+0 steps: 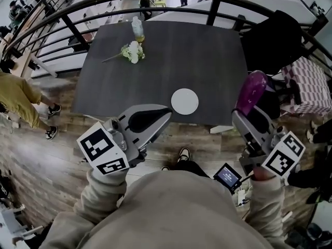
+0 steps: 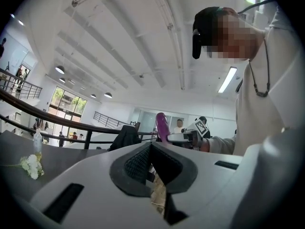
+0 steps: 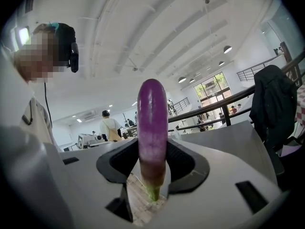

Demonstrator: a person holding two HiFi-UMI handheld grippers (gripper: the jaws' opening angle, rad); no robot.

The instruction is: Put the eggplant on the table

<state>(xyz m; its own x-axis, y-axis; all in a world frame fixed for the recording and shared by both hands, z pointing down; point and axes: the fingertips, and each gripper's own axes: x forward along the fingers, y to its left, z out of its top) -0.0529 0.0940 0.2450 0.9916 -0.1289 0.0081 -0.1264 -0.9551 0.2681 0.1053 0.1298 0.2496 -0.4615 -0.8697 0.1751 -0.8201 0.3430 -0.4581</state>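
- While the right gripper (image 1: 246, 117) clamps the eggplant (image 3: 152, 123) upright, stem end down between its jaws, the fruit sits beside the table's (image 1: 171, 51) right edge.
- Left gripper (image 1: 166, 111): jaws together, empty.

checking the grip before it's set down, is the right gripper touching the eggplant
Touching. The right gripper view shows the right gripper clamped on the eggplant, jaws against both sides.

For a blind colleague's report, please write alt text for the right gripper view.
The right gripper is shut on a purple eggplant, which sticks out past the jaws, green stem end nearest the camera. Behind it are a grey table and a dark jacket.
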